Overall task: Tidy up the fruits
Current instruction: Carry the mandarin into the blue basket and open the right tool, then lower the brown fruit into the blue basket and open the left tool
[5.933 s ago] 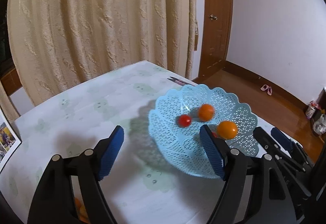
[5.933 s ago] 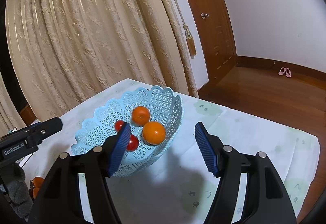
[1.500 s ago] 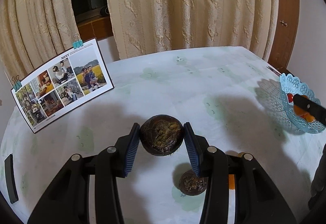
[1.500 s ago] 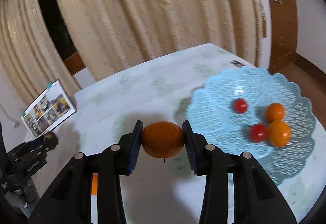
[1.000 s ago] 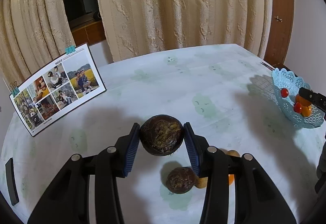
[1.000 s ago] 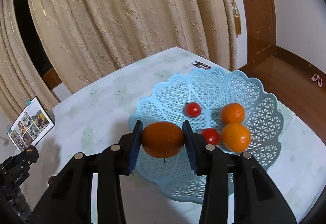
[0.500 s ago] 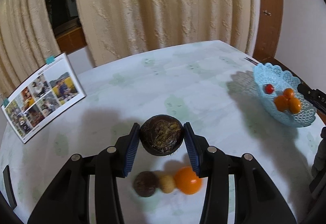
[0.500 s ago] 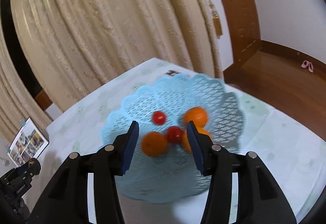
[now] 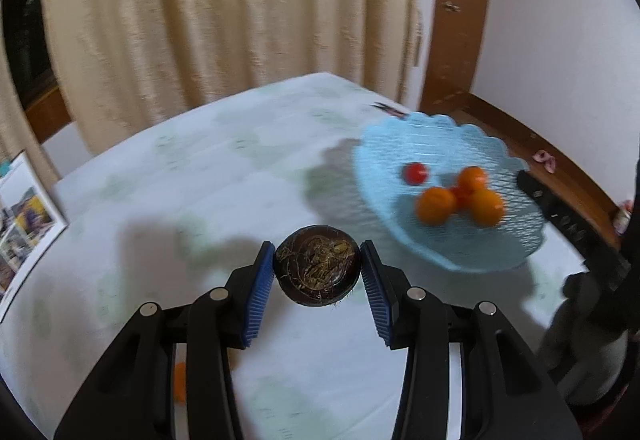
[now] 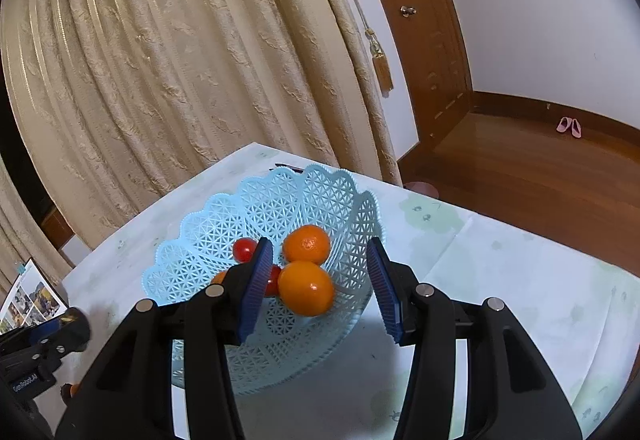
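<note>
The blue basket [image 10: 320, 196] at the table's far right holds three oranges [image 10: 306, 293] and two small tomatoes [image 10: 244, 249], so much of the sorting looks done. The left gripper [image 9: 318, 272] clamps a dark brown fruit [image 9: 317, 271] above the table [image 9: 192, 176], short of the basket; the right gripper [image 10: 316, 282] hangs over the basket, jaws apart and empty. One orange [image 9: 180, 380] shows on the near table.

Setting: home, living or dining room.
Evidence: cream curtain [image 10: 180, 60] with tassel tieback [image 10: 382, 68]; wooden door [image 10: 420, 20]; pink slippers [image 10: 569, 126] on wood floor; photo calendar [image 9: 24, 216] at tabletop's left edge.
</note>
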Tool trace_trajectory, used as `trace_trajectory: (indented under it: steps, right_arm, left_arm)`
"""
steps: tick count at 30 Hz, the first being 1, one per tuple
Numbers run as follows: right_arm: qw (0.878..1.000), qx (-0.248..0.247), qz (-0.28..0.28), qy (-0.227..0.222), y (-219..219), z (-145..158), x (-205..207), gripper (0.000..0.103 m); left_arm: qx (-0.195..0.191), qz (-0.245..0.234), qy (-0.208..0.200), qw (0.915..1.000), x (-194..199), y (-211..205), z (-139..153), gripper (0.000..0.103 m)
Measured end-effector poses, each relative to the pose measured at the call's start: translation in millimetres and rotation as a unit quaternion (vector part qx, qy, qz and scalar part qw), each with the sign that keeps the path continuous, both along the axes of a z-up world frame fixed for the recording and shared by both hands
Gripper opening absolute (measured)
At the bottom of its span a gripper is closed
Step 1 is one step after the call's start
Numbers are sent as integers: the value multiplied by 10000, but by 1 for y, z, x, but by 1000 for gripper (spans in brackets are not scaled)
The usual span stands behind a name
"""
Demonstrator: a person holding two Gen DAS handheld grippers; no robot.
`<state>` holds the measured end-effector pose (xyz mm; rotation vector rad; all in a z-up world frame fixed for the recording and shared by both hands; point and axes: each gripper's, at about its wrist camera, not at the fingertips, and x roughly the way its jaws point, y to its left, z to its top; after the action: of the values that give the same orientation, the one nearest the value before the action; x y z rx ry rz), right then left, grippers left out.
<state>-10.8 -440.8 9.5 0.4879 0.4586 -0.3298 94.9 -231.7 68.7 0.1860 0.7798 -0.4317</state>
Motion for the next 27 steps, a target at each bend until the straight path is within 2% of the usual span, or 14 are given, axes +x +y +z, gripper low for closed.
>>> trace_trajectory:
  steps: [5, 9, 13, 14, 15, 16, 24, 27]
  right_arm:
    - [10000, -39, -24, -48, 2, -2, -3, 51]
    - [9996, -117, -160, -181, 3, 2, -8, 57]
    - [9992, -158, -254, -259, 4, 3, -11, 58]
    - [9992, -154, -249, -259, 3, 3, -11, 58]
    - [9992, -152, -243, -260, 3, 3, -11, 58]
    - [9992, -151, -245, -263, 4, 4, -11, 58]
    - [9985, -179, -365, -365, 3, 5, -15, 60]
    - [9983, -214, -386, -371, 4, 6, -15, 66]
  left_arm:
    - [-150, -298, 98, 9994, 4, -32, -3, 44]
    - [-241, -463, 131, 9986, 8, -48, -3, 44]
    - [-388, -572, 211, 9974, 12, -59, -4, 45]
    - [-404, -577, 214, 9973, 12, -59, -4, 49]
    - [-430, -571, 220, 9972, 14, -59, -4, 61]
    - [-461, -547, 202, 9972, 13, -57, -3, 67]
    - [-468, -203, 86, 9987, 17, -36, 5, 76]
    - [-352, -45, -87, 9993, 16, -29, 8, 81]
